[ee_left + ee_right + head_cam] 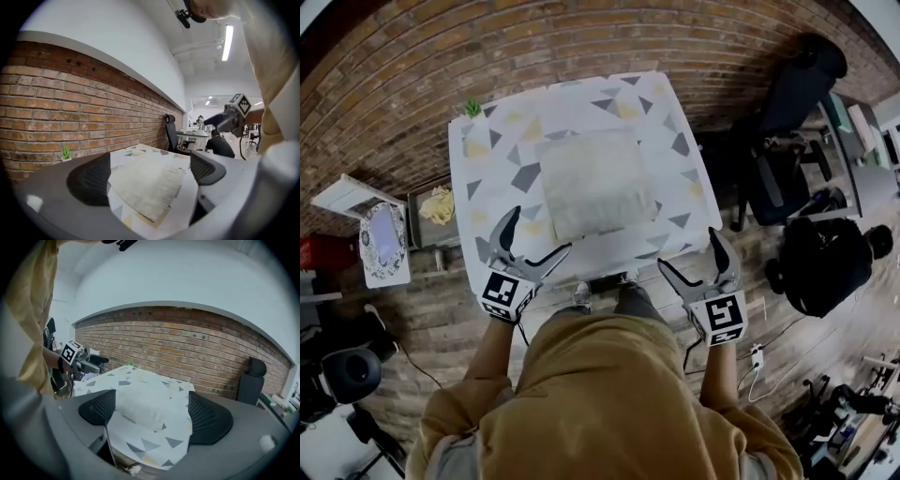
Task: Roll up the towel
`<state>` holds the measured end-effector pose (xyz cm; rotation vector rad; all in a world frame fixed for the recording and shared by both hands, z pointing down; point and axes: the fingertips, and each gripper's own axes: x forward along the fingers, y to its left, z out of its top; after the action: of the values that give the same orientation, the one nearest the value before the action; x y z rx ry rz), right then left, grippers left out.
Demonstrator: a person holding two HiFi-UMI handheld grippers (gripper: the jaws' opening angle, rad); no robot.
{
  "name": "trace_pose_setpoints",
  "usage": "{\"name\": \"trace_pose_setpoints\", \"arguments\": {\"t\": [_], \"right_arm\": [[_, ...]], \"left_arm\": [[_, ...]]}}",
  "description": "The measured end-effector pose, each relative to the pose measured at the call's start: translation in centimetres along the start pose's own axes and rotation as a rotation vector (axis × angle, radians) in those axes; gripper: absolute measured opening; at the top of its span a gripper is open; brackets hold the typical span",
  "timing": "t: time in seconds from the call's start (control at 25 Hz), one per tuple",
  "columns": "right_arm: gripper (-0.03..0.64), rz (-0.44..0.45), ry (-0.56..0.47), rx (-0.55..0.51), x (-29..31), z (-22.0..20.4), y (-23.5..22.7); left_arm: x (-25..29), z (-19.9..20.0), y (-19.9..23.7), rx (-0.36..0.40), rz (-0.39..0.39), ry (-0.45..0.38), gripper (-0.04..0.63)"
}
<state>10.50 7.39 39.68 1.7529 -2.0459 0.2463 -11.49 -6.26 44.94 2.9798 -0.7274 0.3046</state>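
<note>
Held the left gripper [540, 231] and the right gripper [688, 248] near the front edge of the table [487, 159], one toward each front corner, tips angled forward and slightly inward at the towel [595, 183]. Showed both sets of jaws spread wide with nothing between them, only cloth and patterned tabletop framed farther ahead. Found the towel flat and unrolled, lying ahead of and between the two tools, touched by neither. Judged the stance a ready one: tools flanking the towel from a little way back, probably to take its near edge at both corners together and start an even roll away from the body. Carried the forearms low and bent, close to the torso, marker cubes facing up, wrists turned so the jaws opened sideways. Caught the opposite tool in each gripper view, off to the inner side, above table height. Spotted a small green plant [472, 108] far ahead of the left gripper, by the table's far corner.
</note>
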Motion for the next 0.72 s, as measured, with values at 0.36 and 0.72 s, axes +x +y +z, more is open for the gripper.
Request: {"name": "trace_pose_setpoints", "arguments": {"t": [0.36,0.72], "right_arm": [[0.46,0.266,0.009,-0.155,7.0,-0.9,-3.5],[0.46,0.439,0.131,-0.289,11.2,-7.8,-3.0]], "left_arm": [[0.9,0.1,0.5,0.005,0.195,0.07,0.56],[2.3,-8.9,-0.7,0.113,0.166,0.33,0.558]]}}
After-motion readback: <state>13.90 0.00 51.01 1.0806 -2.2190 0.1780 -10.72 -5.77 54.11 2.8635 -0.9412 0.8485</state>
